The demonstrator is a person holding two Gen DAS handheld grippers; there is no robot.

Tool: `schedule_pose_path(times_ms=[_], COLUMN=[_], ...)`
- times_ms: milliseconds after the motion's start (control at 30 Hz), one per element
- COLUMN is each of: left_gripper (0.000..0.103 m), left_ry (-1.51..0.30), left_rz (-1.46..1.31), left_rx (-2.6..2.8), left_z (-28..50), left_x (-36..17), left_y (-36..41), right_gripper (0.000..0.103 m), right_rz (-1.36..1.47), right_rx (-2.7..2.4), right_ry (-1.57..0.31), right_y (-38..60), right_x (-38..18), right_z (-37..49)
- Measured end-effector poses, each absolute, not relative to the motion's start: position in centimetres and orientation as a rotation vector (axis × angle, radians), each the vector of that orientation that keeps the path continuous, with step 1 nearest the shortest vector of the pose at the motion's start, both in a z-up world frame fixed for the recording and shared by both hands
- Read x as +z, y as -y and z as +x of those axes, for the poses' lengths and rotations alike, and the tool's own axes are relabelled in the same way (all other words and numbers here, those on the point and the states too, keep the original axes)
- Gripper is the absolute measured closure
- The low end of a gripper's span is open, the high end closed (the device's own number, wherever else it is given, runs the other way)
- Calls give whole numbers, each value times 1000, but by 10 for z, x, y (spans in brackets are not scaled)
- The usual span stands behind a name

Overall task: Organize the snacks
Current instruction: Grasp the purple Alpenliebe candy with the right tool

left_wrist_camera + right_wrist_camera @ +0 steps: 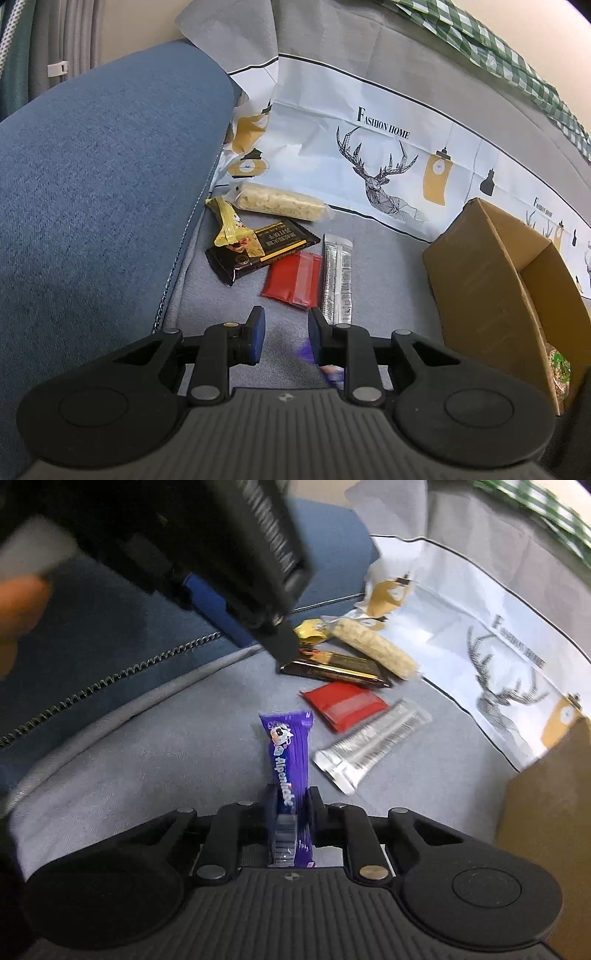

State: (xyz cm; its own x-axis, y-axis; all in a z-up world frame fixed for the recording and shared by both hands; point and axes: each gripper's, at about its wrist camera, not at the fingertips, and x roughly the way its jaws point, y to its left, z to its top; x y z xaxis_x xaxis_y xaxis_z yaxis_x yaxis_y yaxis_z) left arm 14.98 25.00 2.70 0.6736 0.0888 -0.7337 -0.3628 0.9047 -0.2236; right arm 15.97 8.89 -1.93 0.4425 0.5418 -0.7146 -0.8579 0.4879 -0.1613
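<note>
My right gripper (289,797) is shut on a purple Alpenliebe candy stick (287,749), which points forward above the grey sofa seat (147,760). My left gripper (285,325) is open and empty, just short of a red packet (293,277) and a silver sachet (338,275). Beyond them lie a dark chocolate bar (260,249), a gold-wrapped candy (227,225) and a pale cereal bar (279,202). The same snacks show in the right wrist view: red packet (343,703), silver sachet (369,747), dark bar (332,668), cereal bar (376,648). The left gripper's body (221,550) looms at upper left there.
A brown cardboard box (491,280) stands open at the right, also at the right edge of the right wrist view (546,808). A blue cushion (92,177) rises at the left. A deer-print paper sheet (369,147) lies against the sofa back. Green checked cloth (498,55) is on top.
</note>
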Motion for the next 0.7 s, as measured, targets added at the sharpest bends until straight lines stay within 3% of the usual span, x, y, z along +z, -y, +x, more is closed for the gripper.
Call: schedule_pose_path(times_ms=[267, 500, 700], left_gripper=[75, 75, 74], left_ry=[-816, -834, -856], left_rz=[-381, -402, -394], left_rx=[235, 238, 212], left_z=[152, 162, 177], left_x=[23, 18, 10], left_y=[-245, -240, -236], right_gripper=[87, 86, 74], right_rz=[-358, -335, -257], right_rx=[724, 705, 742], right_ry=[-755, -787, -843], right_y=[-24, -15, -19], right_x=[-9, -32, -38], right_z=[135, 137, 154])
